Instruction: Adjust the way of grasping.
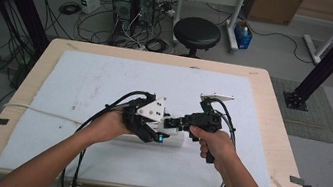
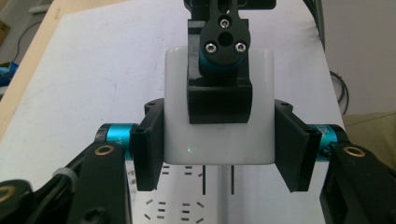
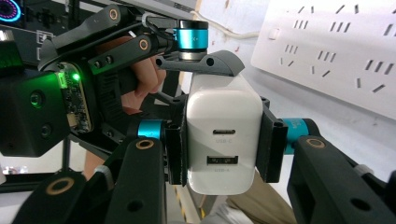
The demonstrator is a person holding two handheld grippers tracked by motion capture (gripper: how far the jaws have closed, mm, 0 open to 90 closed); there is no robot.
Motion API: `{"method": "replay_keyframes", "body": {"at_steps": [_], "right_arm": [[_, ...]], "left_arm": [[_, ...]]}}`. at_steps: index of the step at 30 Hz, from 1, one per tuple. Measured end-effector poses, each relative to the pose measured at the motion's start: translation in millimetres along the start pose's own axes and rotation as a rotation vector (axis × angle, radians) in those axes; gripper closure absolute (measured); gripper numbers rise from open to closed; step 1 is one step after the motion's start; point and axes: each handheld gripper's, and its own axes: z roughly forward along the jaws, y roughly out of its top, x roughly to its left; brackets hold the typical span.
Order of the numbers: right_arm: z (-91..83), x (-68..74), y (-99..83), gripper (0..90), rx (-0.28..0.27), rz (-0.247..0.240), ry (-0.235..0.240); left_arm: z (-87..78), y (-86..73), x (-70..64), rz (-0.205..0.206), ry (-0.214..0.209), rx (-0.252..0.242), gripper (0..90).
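I hold a white charger block [image 3: 223, 140] between my two tools, above the middle of the white mat [image 1: 106, 79] that covers the worktop [image 1: 272, 115]. My right tool [image 3: 223, 144] is clenched on the block's sides, its two ports facing that tool's camera. My left tool [image 2: 219, 149] grips the same block across its other pair of sides, pads [image 2: 148, 144] pressed against the plastic. The block's two metal prongs [image 2: 217, 177] point down at a white power strip [image 3: 336, 51] lying on the mat, just below the charger.
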Motion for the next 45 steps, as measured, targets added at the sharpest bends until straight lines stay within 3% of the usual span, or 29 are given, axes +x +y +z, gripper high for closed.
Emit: {"method": "replay_keyframes", "body": {"at_steps": [1,3,4,8,13,16,17,18,19,23,29,35,39,45], "right_arm": [[-0.1,0.3,-0.5,62.0,0.001,-0.02,-0.012],[-1.5,0.4,-1.6,62.1,-0.001,-0.046,-0.057],[-3.0,-0.5,-2.3,62.1,-0.002,-0.059,-0.069],[-16.4,-1.8,-4.8,62.1,-0.044,-0.103,-0.121],[-36.5,-5.7,-7.7,62.1,-0.063,-0.174,-0.282],[-49.6,-9.0,-10.0,62.1,-0.072,-0.194,-0.346],[-49.6,-9.0,-10.0,62.1,-0.072,-0.194,-0.346],[-52.5,-9.5,-10.5,62.1,-0.078,-0.201,-0.362],[-60.6,-10.5,-11.2,62.1,-0.086,-0.22,-0.426],[-78.5,-12.9,-12.0,62.1,-0.092,-0.256,-0.528],[-99.4,-5.8,-15.0,62.0,-0.039,-0.332,-0.694],[-113.7,5.9,-18.4,62.0,0.028,-0.395,-0.789],[-120.7,10.4,-20.0,62.0,0.085,-0.439,-0.847],[-128.4,16.4,-22.9,62.0,0.15,-0.487,-0.921]], "left_arm": [[0.7,-0.4,2.0,-0.026,-0.012,0.005,40.3],[1.5,-3.1,6.3,-0.088,-0.014,0.037,24.3],[0.7,-5.8,8.5,-0.108,-0.023,0.044,22.4],[-8.1,-19.3,15.7,-0.166,-0.022,0.081,19.7],[-23.4,-37.2,22.9,-0.209,-0.054,0.127,19.7],[-31.9,-48.8,27.2,-0.238,-0.053,0.174,19.6],[-31.9,-48.8,27.2,-0.238,-0.053,0.174,19.7],[-37.2,-56.7,30.9,-0.271,-0.051,0.196,19.7],[-39.8,-60.4,32.9,-0.278,-0.052,0.212,19.6],[-50.6,-72.9,36.7,-0.307,-0.012,0.253,19.6],[-66.7,-86.2,41.9,-0.336,0.02,0.3,19.7],[-81.6,-90.9,46.3,-0.371,0.055,0.325,19.6],[-89.0,-95.7,48.3,-0.379,0.053,0.343,19.6],[-95.5,-99.9,51.5,-0.403,0.088,0.401,19.7]]}}
